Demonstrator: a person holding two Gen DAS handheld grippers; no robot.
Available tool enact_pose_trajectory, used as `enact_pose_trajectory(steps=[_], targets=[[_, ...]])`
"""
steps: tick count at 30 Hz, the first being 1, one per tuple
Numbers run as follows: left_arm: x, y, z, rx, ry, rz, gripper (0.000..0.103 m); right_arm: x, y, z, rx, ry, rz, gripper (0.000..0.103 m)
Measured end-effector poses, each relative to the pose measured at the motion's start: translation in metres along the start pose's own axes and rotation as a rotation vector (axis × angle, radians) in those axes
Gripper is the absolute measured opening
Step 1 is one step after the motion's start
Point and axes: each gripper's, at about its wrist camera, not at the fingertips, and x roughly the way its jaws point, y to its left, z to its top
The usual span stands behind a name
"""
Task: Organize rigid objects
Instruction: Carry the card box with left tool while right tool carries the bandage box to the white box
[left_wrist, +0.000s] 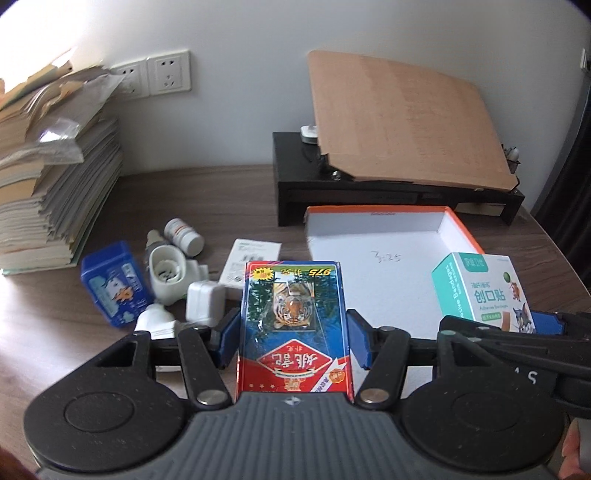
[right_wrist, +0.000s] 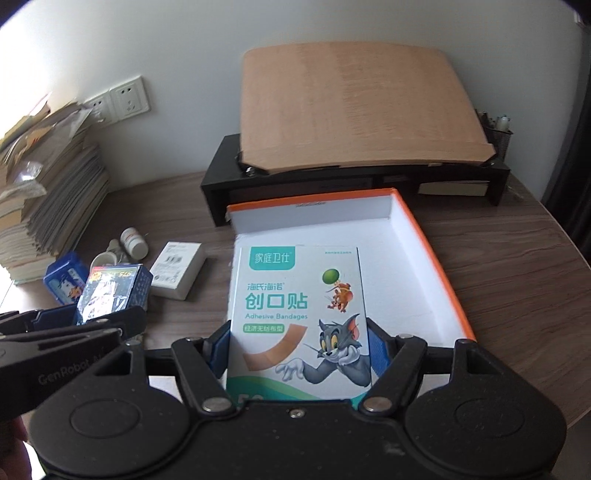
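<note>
My left gripper (left_wrist: 293, 338) is shut on a red and blue playing card box (left_wrist: 293, 325) with a tiger picture, held above the wooden table left of the tray. It also shows in the right wrist view (right_wrist: 110, 291). My right gripper (right_wrist: 297, 347) is shut on a white and teal adhesive bandage box (right_wrist: 299, 314) with cartoon art, held over the near part of the orange-rimmed white tray (right_wrist: 424, 236). That bandage box (left_wrist: 480, 291) and the tray (left_wrist: 373, 229) also show in the left wrist view.
Left of the tray lie a blue tin (left_wrist: 110, 284), a white pill bottle (left_wrist: 183, 238), a white cup-like holder (left_wrist: 168, 273), a white charger (left_wrist: 205, 301) and a flat white box (left_wrist: 249, 267). A paper stack (left_wrist: 51, 177) stands far left. A black stand (left_wrist: 388, 184) with a wooden board (left_wrist: 402, 114) stands behind.
</note>
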Motion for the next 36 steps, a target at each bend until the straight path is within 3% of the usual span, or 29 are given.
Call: enact_pose_trajectory(steps=[23,25,26,36], targets=[[0.008,-0.055,0.013,0.009,-0.042,0.002,0.06,0.005,-0.059,0.012,0.032,-0.02,0.026,0.084],[0.008,-0.058,0.014,0.016,-0.049,0.009,0.036,0.006,-0.061,0.012,0.034,-0.016,0.027,0.084],[0.008,-0.058,0.015,0.012,-0.048,0.001,0.033,0.007,-0.062,0.013,0.037,-0.013,0.03,0.084],[0.028,-0.033,-0.007,-0.054,0.037,-0.006,0.04,0.014,-0.081,0.007,0.042,0.006,0.031,0.084]])
